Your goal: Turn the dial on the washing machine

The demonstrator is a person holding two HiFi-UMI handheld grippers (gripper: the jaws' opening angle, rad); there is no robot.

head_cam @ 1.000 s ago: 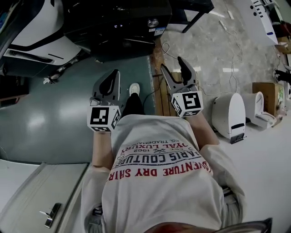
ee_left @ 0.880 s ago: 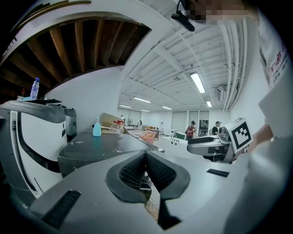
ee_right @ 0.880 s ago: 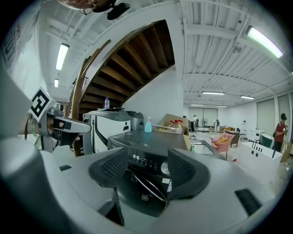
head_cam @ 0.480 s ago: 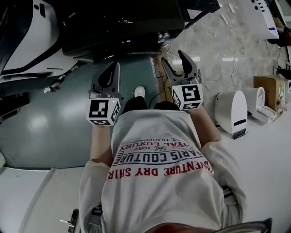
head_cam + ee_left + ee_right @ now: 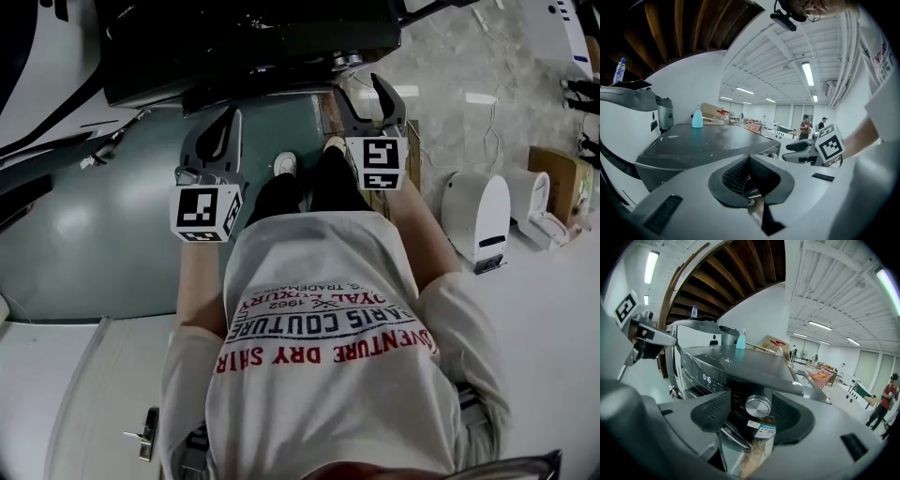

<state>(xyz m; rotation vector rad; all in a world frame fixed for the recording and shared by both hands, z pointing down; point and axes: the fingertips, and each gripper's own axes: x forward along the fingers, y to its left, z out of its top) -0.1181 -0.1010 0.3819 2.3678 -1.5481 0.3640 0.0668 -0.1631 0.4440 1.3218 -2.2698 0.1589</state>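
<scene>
The dark washing machine [image 5: 244,47] fills the top of the head view. Its round silver dial [image 5: 347,60] sits at the front right corner. My right gripper [image 5: 364,94] is held just short of the dial with its jaws wide open and nothing between the pads. In the right gripper view the dial [image 5: 758,406] shows centred in the gap of the right gripper [image 5: 752,412], a little beyond the pads, with the lit display [image 5: 707,378] to its left. My left gripper [image 5: 225,127] hangs shut and empty to the left, in front of the machine [image 5: 708,140].
A blue bottle [image 5: 741,340] stands on the machine's top. White appliances [image 5: 476,223] and a cardboard box [image 5: 555,178] sit on the floor at the right. The person's shoes [image 5: 286,164] stand on the floor between the grippers. A white machine [image 5: 689,333] stands beyond.
The person has stepped toward the washing machine. Both grippers have moved forward, and the right one has come up close to the dial, jaws still open.
</scene>
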